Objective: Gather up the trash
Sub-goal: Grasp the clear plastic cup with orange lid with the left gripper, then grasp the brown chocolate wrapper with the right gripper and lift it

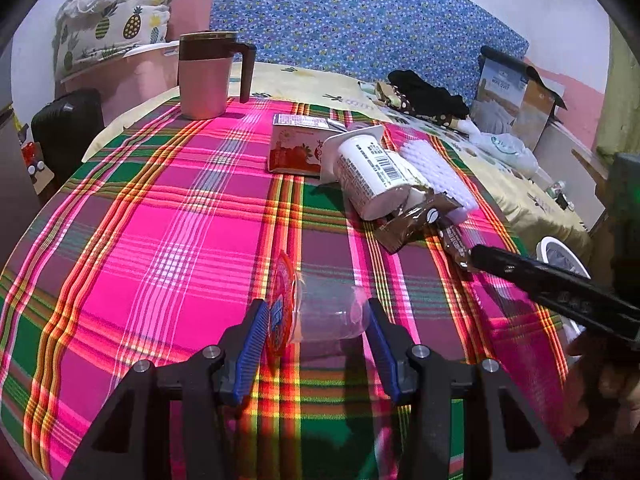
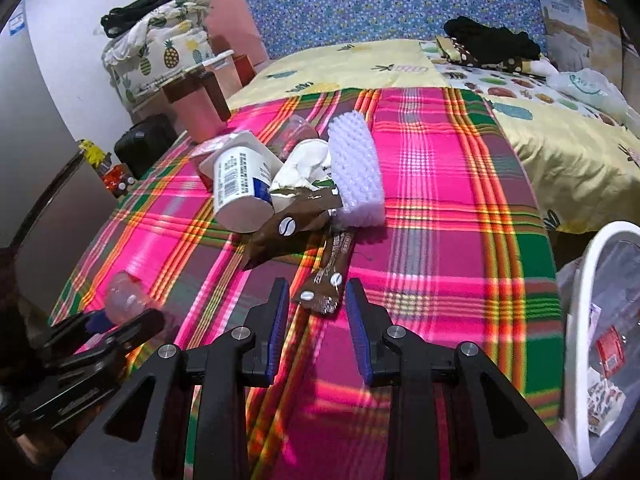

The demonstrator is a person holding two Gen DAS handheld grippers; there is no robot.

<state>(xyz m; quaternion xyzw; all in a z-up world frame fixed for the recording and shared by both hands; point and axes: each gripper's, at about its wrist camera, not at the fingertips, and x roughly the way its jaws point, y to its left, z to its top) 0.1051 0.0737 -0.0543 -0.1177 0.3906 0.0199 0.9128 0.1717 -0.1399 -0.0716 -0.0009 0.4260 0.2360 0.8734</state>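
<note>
The left gripper's [image 1: 318,344] fingers [image 1: 252,344] bracket a clear plastic cup [image 1: 328,312] lying on its side, with its red foil lid [image 1: 282,304] peeled up at the mouth. The blue pads sit against the lid on one end and the cup's base on the other, so the cup looks gripped end to end at a medium width.

The right gripper's [image 2: 316,320] fingers [image 2: 278,320] stand at a narrow-to-medium gap around the near end of a brown coffee sachet [image 2: 326,280] flat on the plaid cloth [image 2: 440,208]. Clear space shows on both sides of the sachet, so I judge it is not yet pinched.

Risks from here:
1. The cup is thin and held by its ends; too much squeeze could buckle it, and the loose lid gives 1 pad a slippery seat, so the cup may pop out.
2. The sachet is flat and limp. Closing without pressing down could pinch cloth instead, or only its edge, and it would slide free on lifting.
3. The sachet reaches back towards the pile behind it: a second brown wrapper [image 2: 288,220], a white tub [image 2: 240,188], crumpled paper [image 2: 304,168] and a white brush [image 2: 356,172]. Whether it is tucked under them I cannot tell; if so, dragging it may scatter them.

The white bin [image 2: 576,320] waits at the right edge of the bed, already holding some wrappers.
</note>
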